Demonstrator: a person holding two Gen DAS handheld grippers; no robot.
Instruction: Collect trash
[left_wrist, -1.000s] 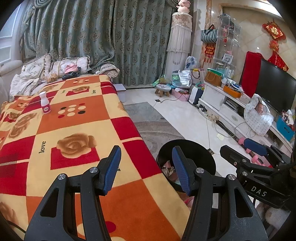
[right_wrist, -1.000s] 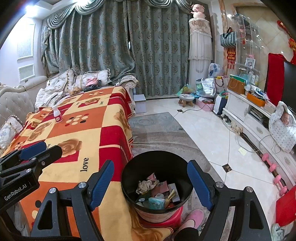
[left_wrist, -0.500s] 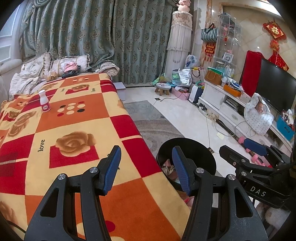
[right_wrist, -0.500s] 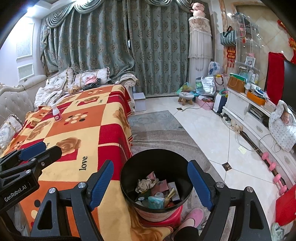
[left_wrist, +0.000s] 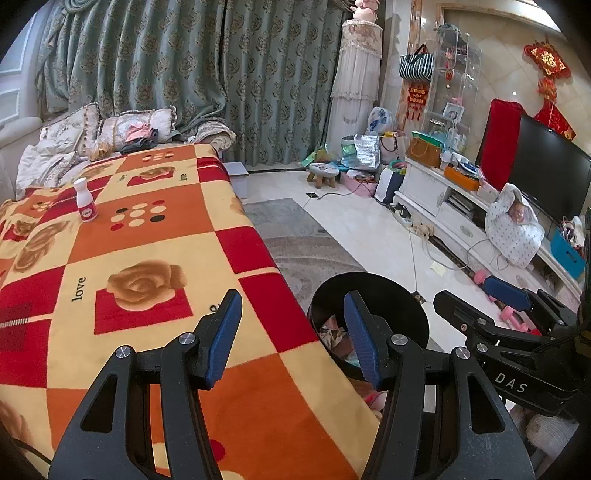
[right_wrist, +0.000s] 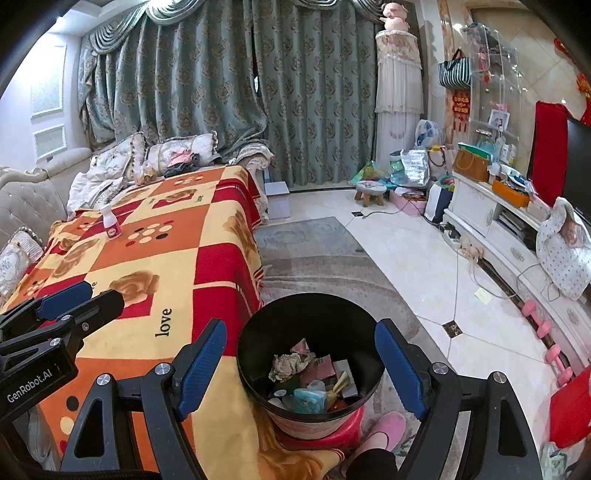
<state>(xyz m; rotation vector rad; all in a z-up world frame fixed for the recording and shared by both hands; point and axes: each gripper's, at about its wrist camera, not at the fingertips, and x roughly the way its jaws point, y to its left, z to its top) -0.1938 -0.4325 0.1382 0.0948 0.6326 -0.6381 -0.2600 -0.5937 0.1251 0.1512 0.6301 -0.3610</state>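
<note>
A small white bottle with a pink label (left_wrist: 84, 201) stands upright far back on the orange, red and yellow blanket (left_wrist: 140, 229); it also shows in the right wrist view (right_wrist: 110, 222). A black trash bin (right_wrist: 310, 325) holding crumpled paper and wrappers (right_wrist: 310, 380) stands on the floor beside the blanket's edge. My left gripper (left_wrist: 291, 314) is open and empty over the blanket's near edge. My right gripper (right_wrist: 301, 350) is open and empty, straddling the bin from above.
Pillows and clothes (left_wrist: 122, 133) lie at the blanket's far end before green curtains. A grey rug (right_wrist: 314, 254) and white tile floor lie to the right. A white TV cabinet (left_wrist: 461, 210), a small stool (left_wrist: 324, 172), bags and pink dumbbells (right_wrist: 543, 328) line the right side.
Both views shift slightly: the bottle and blanket pattern drift a little nearer and lower in the frames. Both grippers stay open and empty.
</note>
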